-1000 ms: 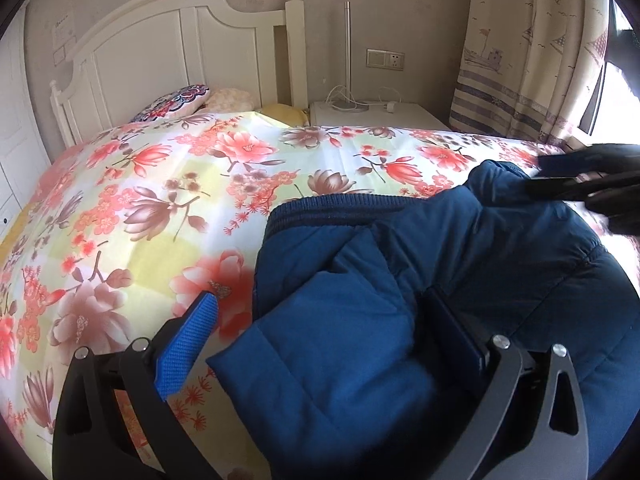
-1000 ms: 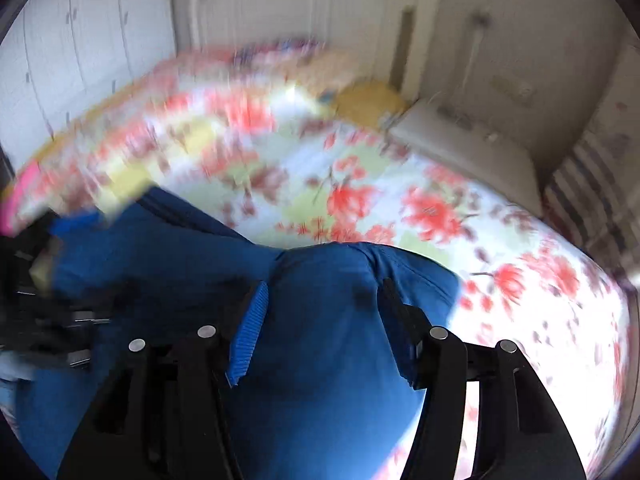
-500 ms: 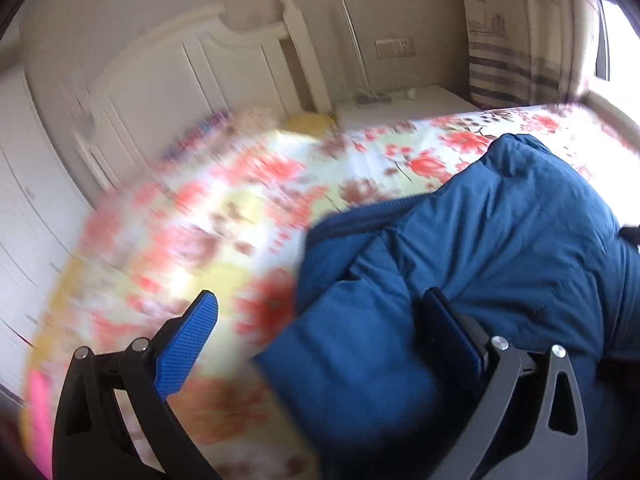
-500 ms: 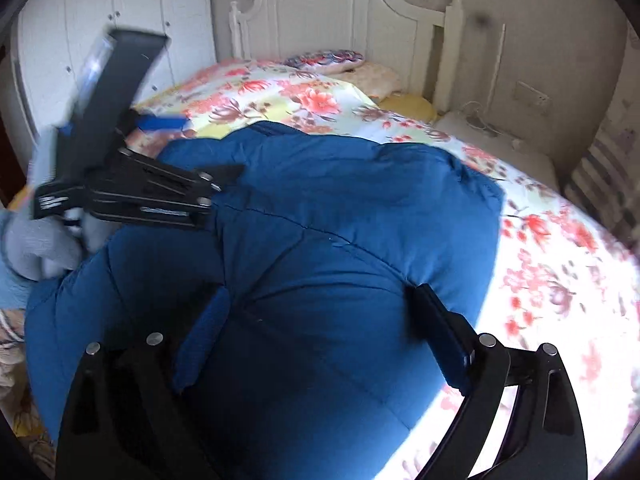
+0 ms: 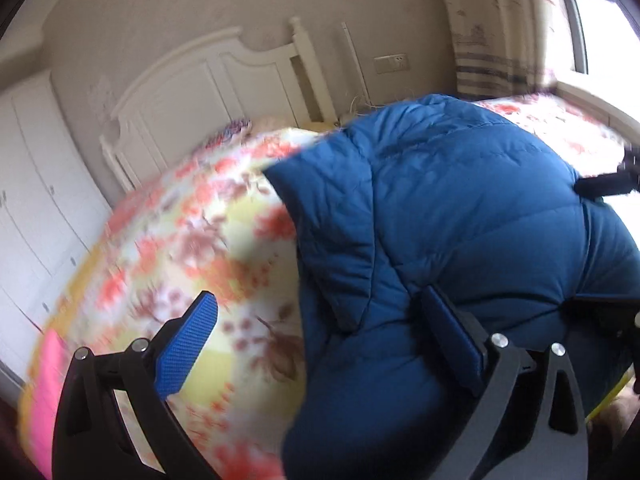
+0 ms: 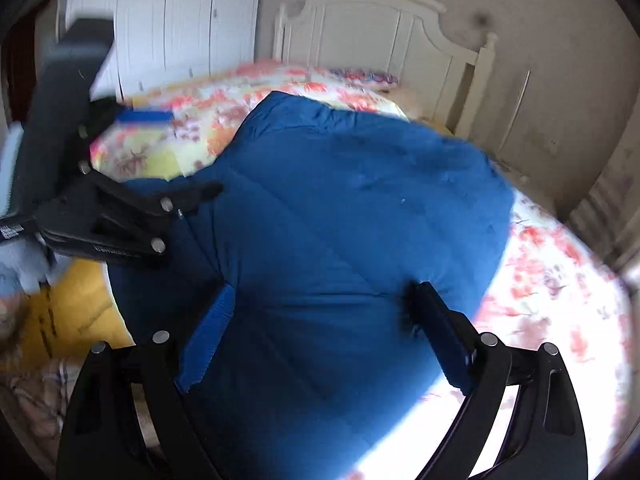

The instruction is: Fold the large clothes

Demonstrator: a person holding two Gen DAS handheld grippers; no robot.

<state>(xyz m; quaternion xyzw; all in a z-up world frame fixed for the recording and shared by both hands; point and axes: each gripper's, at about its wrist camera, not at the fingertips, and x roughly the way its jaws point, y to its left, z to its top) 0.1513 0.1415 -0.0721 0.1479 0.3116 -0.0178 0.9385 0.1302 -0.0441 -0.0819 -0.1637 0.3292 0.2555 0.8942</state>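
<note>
A blue quilted down jacket (image 5: 460, 220) lies bunched on a bed with a floral cover (image 5: 192, 232); it also shows in the right wrist view (image 6: 352, 208). My left gripper (image 5: 320, 332) is open, its right finger against the jacket's near edge, its left finger over the cover. My right gripper (image 6: 320, 324) is open, with its fingers wide apart over the jacket's near part. The left gripper shows at the left of the right wrist view (image 6: 152, 160). The right gripper's tip shows at the right edge of the left wrist view (image 5: 608, 184).
A white headboard (image 5: 224, 80) stands at the far end of the bed, with white wardrobe doors (image 6: 176, 20) to the left. A striped curtain (image 5: 500, 28) and a window are at the right. Something yellow (image 6: 68, 312) lies below the bed's near edge.
Both grippers have pulled back toward the near edge of the bed. The jacket has been folded over into a rounder, bulkier heap. Both stay open.
</note>
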